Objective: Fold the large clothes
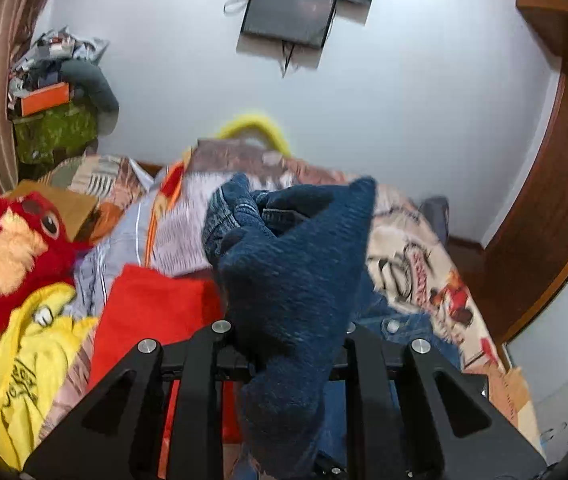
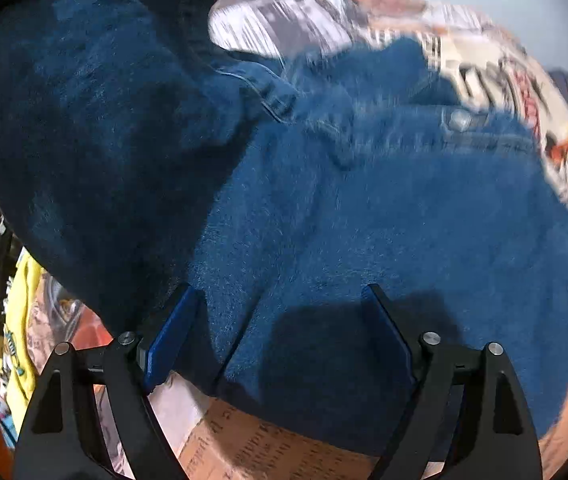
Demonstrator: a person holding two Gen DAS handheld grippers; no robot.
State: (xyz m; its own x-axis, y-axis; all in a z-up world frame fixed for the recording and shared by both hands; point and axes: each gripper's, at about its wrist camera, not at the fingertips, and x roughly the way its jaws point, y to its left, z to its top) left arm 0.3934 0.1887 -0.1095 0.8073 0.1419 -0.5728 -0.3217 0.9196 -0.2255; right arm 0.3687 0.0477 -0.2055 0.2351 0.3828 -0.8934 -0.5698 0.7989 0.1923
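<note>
Jeans hang from your left gripper, whose fingers are pressed together on a bunched fold of dark blue denim that rises in a peak in front of the lens; the fingertips themselves are buried in the cloth. Starting at the far left of the left wrist view, you have a red plush toy lying against the bed edge, with a yellow garment just below it and a red cloth beside that, partly under the lifted denim. Behind the jeans the patterned bedspread covers the bed and runs off to the right, where a wooden door frame curves along the wall. High on that wall a dark monitor is mounted.

In the right wrist view, the rest of the jeans lies spread flat on the bedspread, its metal button toward the upper right, while the lifted part drapes down at the left. Your right gripper is spread wide just over the near denim edge, its blue pads well apart and gripping nothing.
</note>
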